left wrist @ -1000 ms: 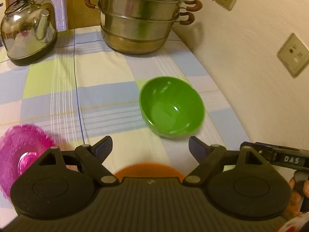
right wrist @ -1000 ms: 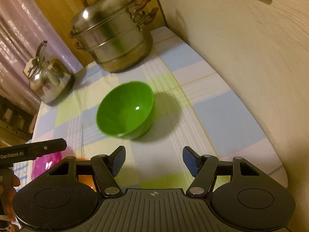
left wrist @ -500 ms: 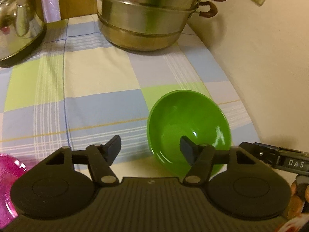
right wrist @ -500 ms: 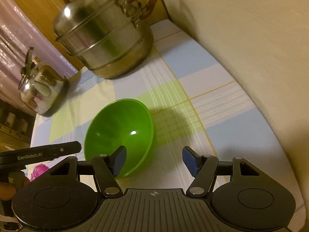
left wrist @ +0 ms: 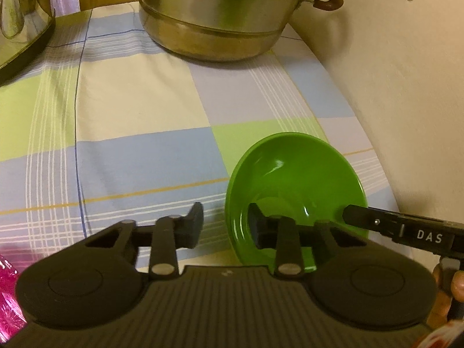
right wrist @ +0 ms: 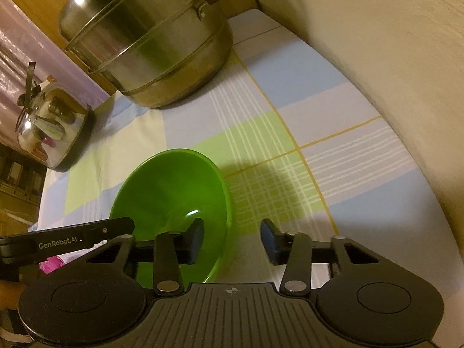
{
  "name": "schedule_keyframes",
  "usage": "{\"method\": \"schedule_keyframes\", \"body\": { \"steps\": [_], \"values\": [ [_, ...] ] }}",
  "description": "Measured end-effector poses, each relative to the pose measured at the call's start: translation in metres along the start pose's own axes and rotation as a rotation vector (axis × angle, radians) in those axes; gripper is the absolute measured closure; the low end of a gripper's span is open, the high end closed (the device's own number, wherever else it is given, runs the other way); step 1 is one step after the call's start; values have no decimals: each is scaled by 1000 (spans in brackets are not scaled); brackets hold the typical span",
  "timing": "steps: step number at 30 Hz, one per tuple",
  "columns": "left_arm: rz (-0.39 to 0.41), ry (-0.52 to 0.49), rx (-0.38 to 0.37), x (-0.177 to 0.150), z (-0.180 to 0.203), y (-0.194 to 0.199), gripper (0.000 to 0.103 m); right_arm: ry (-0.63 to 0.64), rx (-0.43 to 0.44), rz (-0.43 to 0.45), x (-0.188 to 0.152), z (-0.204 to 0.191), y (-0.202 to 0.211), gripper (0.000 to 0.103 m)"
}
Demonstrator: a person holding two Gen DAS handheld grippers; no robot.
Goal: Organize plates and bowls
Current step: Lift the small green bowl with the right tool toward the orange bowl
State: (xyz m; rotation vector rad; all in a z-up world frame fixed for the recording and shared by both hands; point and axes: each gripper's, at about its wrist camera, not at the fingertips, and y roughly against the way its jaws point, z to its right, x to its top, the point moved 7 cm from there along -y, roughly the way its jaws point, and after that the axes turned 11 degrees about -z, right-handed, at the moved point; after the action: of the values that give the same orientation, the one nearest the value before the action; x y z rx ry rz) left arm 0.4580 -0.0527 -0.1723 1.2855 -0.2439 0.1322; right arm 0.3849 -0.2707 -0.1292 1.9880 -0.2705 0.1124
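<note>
A green bowl (left wrist: pixel 293 179) sits on the checked tablecloth (left wrist: pixel 130 133) near the wall. It also shows in the right wrist view (right wrist: pixel 168 191). My left gripper (left wrist: pixel 226 226) is open and straddles the bowl's left rim, one finger inside, one outside. My right gripper (right wrist: pixel 230 240) is open and straddles the bowl's right rim the same way. Neither is closed on the rim. A pink dish (left wrist: pixel 8 298) shows at the lower left edge.
A tall steel steamer pot (left wrist: pixel 220 14) stands at the back; it also shows in the right wrist view (right wrist: pixel 145 37). A steel kettle (right wrist: pixel 49 127) stands at the back left. The wall (left wrist: pixel 406 87) runs close along the right side.
Both grippers have moved forward to the green bowl and now straddle its rim on opposite sides. The bowl has stayed in place.
</note>
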Motion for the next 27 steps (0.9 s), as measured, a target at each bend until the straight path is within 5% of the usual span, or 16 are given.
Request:
{"method": "schedule_keyframes", "body": {
  "steps": [8, 27],
  "values": [
    [-8, -22, -1, -2, 5, -1, 95, 21, -19, -17, -1, -4, -4, 92],
    [39, -59, 8, -18, 23, 62, 96, 46, -33, 1, -14, -30, 45, 94]
  ]
}}
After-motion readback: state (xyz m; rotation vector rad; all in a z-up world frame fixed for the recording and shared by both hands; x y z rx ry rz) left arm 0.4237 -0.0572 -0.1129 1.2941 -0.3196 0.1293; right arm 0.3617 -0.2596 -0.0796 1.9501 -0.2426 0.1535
